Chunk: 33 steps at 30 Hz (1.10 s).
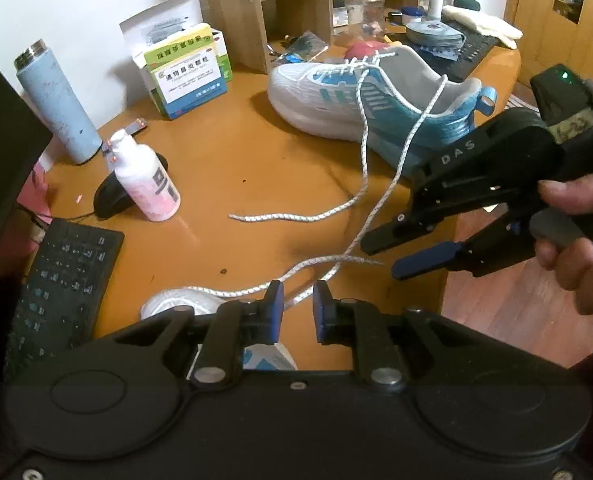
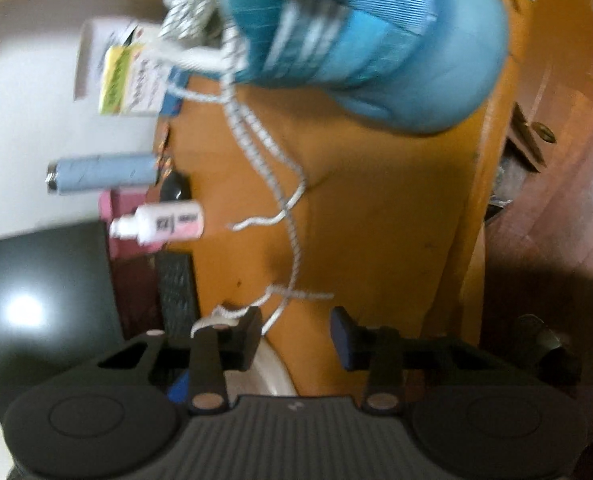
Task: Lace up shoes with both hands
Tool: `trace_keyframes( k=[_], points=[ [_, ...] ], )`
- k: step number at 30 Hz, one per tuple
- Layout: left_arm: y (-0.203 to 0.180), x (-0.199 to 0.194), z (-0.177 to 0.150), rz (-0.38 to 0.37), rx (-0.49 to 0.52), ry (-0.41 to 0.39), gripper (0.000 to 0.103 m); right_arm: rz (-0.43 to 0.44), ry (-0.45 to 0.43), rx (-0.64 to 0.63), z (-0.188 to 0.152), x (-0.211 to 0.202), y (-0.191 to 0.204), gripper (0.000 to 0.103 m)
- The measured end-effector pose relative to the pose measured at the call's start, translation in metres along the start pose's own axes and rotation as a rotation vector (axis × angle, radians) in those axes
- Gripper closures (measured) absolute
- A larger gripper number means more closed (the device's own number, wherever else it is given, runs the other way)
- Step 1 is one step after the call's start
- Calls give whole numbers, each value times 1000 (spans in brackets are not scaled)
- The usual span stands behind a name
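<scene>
A white and blue sneaker [image 1: 360, 96] lies on its side on the orange table [image 1: 224, 160]. Two white lace strands trail from it; one lace strand [image 1: 296, 216] ends loose on the tabletop. The other strand [image 1: 380, 208] runs down between the fingers of my left gripper [image 1: 298, 304], which is open, its pads apart and not pressing the lace. My right gripper [image 1: 378, 258], held by a hand, is open beside a lace tip. The right wrist view is blurred: the sneaker [image 2: 376, 40] is at the top and a lace [image 2: 296, 248] runs down into the open right gripper [image 2: 296, 320].
A second white shoe [image 1: 180, 300] sits under my left gripper. A pale blue flask [image 1: 56, 108], white-pink bottle [image 1: 148, 184], mouse [image 1: 108, 200], keyboard [image 1: 64, 280], medicine boxes [image 1: 188, 76] and wooden shelf [image 1: 296, 0] ring the table. The table edge and floor [image 1: 516, 312] are at right.
</scene>
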<state>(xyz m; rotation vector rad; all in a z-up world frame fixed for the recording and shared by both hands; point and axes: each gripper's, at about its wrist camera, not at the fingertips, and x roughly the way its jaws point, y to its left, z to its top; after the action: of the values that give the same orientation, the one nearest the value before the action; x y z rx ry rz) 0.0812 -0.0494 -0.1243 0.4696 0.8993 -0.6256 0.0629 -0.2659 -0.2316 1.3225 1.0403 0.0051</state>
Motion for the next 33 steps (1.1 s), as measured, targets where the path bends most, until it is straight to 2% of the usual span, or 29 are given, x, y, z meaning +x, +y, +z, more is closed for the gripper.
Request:
trace_keyframes(
  k=[8,13,24,26,27,30,33],
  points=[
    [9,-2,-7,-37,-30,-12,90,-8,-34,74,-7,10,-7,68],
    [12,-2,-10,-43,-49,-10,90,-12,-73,94,-6,9,-7,79],
    [11,-6,-16,-26,-55,14,89,50,-105,192,-5,14,-17,77],
    [10,-6,-16,-23,-54,17,85,49,-111,191,-5,14,-16,78],
    [9,-7,-17,-24,-53,17,83,47,-119,188,-5,14,-16,80],
    [6,-8,-18,-23,-50,17,79,42,-122,186,-6,15,-17,100],
    [4,-10,-18,-23,-52,14,78,43,-130,155,-7,9,-16,100]
  ],
)
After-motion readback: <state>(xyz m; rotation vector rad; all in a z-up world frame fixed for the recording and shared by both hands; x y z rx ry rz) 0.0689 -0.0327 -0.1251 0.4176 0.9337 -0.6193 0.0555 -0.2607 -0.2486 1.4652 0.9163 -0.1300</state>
